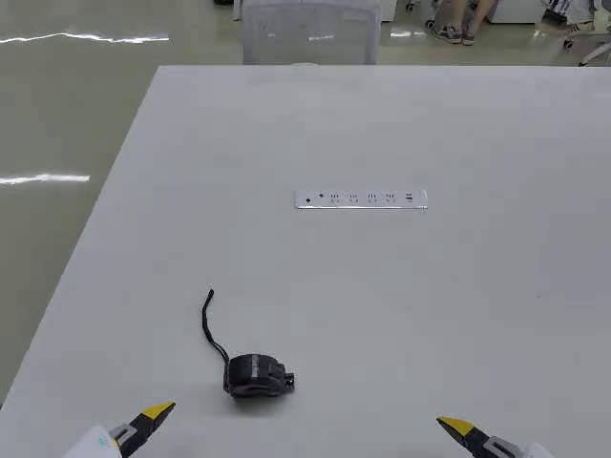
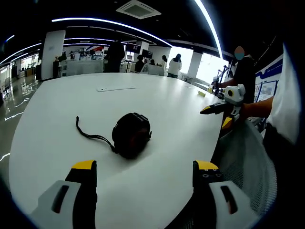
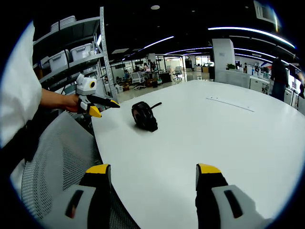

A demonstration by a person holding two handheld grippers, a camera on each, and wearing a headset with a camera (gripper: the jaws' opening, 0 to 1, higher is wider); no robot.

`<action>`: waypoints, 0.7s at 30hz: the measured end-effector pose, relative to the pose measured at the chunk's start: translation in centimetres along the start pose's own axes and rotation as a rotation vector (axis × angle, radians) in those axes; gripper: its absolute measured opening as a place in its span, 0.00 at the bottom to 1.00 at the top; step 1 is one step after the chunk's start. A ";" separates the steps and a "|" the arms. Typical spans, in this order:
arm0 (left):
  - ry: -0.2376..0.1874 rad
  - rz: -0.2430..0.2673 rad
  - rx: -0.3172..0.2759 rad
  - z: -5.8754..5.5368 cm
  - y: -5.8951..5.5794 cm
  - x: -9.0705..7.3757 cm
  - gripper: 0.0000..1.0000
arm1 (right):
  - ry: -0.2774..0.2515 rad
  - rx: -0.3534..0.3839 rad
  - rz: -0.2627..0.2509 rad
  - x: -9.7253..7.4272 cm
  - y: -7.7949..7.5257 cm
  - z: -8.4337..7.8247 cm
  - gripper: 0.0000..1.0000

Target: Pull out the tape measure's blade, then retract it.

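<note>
Right at the near edge of the surface (image 1: 458, 305), both tools hang just off the white top, one towards each near corner. The left tool (image 2: 144, 166) has its yellow-tipped jaws spread wide apart with nothing between them. The right tool (image 3: 153, 168) is the same, jaws apart and empty.

A little further in from that near edge sits the tape measure (image 1: 256, 375), a squat black case, left of the middle of the surface. It lies just ahead of the left tool and a touch to that tool's right. The right tool is well apart from it, off along the near edge. So the left tool is plainly the nearer one, and I'd expect it to pin the case while the right comes across for the blade.

A small nub juts from the case on the side facing the right tool. I take that for the blade's end, though it's too small to be sure. If so, the blade would draw out roughly along the near edge, towards the right.

Its black strap (image 1: 207, 320) trails off the other way, back and left towards the far left corner. Beyond, mid-surface, lies a white power strip (image 1: 361, 198), and a chair (image 1: 307, 33) stands at the far edge.
</note>
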State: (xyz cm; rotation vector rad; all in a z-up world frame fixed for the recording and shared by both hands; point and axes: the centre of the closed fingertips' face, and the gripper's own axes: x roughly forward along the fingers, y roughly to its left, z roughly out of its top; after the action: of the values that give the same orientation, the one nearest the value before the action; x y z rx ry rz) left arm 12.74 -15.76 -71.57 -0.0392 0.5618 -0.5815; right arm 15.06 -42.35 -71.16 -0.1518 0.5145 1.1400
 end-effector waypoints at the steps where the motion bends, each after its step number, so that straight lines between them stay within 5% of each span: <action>1: -0.001 -0.003 0.006 0.2 0.1 0.1 0.81 | 0.002 -0.002 0.000 0.0 0.0 0.0 0.73; 21: 0.018 -0.067 0.068 1.4 0.7 2.3 0.79 | 0.001 -0.004 0.045 0.8 -0.2 0.0 0.66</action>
State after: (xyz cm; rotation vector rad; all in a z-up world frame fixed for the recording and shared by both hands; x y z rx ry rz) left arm 15.41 -16.58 -71.68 0.0109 0.5591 -0.6665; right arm 15.46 -41.73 -71.53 -0.1444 0.5187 1.1845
